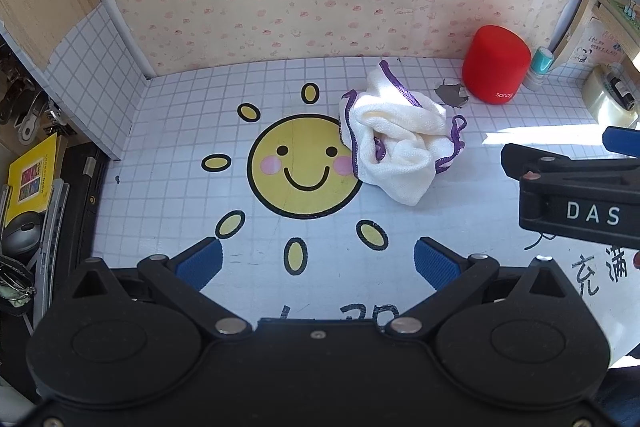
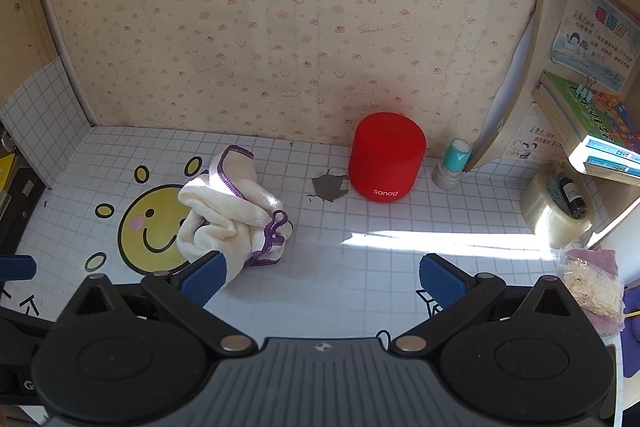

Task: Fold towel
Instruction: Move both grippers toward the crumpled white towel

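Note:
A white towel with purple stitched edges (image 1: 396, 143) lies crumpled in a heap on the tiled desk mat, over the right edge of a yellow smiling sun picture (image 1: 300, 167). It also shows in the right wrist view (image 2: 232, 211). My left gripper (image 1: 318, 263) is open and empty, well short of the towel, over the sun's lower rays. My right gripper (image 2: 322, 281) is open and empty, to the right of the towel's near end; its left finger (image 2: 204, 281) stands in front of the towel's near edge. The right gripper's body shows in the left wrist view (image 1: 576, 195).
A red cylindrical speaker (image 2: 386, 157) stands at the back by the wallpapered wall, with a torn grey patch (image 2: 330, 187) in the mat beside it. A teal stamp (image 2: 454, 163), a tape roll (image 2: 556, 207) and a bagged item (image 2: 592, 287) sit on the right. Clutter lies off the left edge (image 1: 32, 179).

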A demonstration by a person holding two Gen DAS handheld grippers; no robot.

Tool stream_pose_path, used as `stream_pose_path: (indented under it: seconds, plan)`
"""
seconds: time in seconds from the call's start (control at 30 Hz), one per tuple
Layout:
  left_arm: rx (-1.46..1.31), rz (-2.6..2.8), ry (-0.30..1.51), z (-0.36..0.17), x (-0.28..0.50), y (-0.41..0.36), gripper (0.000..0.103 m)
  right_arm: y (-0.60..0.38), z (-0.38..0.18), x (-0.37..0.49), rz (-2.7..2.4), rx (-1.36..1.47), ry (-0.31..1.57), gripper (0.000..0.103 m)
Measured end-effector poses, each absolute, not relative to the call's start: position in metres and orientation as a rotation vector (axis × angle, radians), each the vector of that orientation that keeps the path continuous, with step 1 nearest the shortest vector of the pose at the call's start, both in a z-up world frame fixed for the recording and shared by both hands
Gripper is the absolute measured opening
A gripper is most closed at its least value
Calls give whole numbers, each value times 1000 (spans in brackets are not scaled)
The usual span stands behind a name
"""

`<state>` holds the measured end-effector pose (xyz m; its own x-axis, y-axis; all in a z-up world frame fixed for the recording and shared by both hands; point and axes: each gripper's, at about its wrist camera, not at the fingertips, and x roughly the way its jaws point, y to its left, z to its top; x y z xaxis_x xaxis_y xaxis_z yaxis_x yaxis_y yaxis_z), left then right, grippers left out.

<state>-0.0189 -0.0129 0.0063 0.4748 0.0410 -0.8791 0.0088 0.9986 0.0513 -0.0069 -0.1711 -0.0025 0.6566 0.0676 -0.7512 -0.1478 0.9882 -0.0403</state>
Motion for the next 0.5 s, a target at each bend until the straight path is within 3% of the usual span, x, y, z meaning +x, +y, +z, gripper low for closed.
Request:
stream_pose_path:
  seconds: [0.4, 0.5]
  plan:
    - [35, -4, 1059, 10, -22, -13, 102, -177, -10, -11, 152, -18, 850, 103]
    - [52, -22, 1063, 9, -16, -14, 96, -176, -10, -11, 146, -19, 839, 101]
